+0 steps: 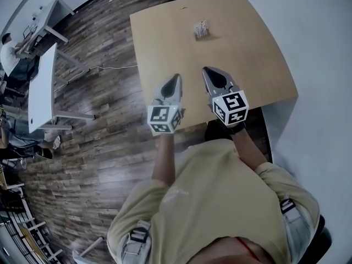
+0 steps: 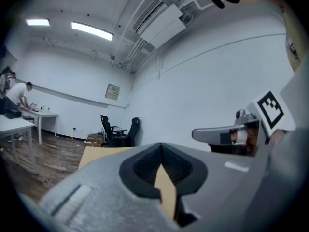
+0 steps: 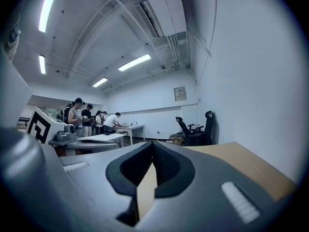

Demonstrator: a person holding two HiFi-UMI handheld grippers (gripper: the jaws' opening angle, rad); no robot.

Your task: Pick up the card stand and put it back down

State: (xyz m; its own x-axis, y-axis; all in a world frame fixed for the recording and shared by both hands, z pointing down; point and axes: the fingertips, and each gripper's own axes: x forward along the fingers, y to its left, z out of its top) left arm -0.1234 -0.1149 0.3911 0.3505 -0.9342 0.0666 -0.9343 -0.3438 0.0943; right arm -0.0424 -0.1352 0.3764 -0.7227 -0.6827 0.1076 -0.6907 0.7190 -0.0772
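The card stand (image 1: 202,30), a small clear holder with cards in it, stands upright on the far middle of the wooden table (image 1: 247,54). My left gripper (image 1: 176,77) hovers over the table's near part, shut, with nothing between its jaws. Beside it to the right, my right gripper (image 1: 208,71) is likewise shut and empty. Both point toward the stand and are well short of it. In the left gripper view my left gripper (image 2: 161,146) shows its jaws met at the tip, and the right gripper view shows my right gripper (image 3: 152,144) the same. The stand is hidden in both gripper views.
The table's near edge (image 1: 190,126) lies under the grippers' marker cubes. A white desk (image 1: 41,89) stands on the wood floor to the left. Two office chairs (image 2: 118,131) sit by the far wall. Several people stand at a far white table (image 3: 128,127).
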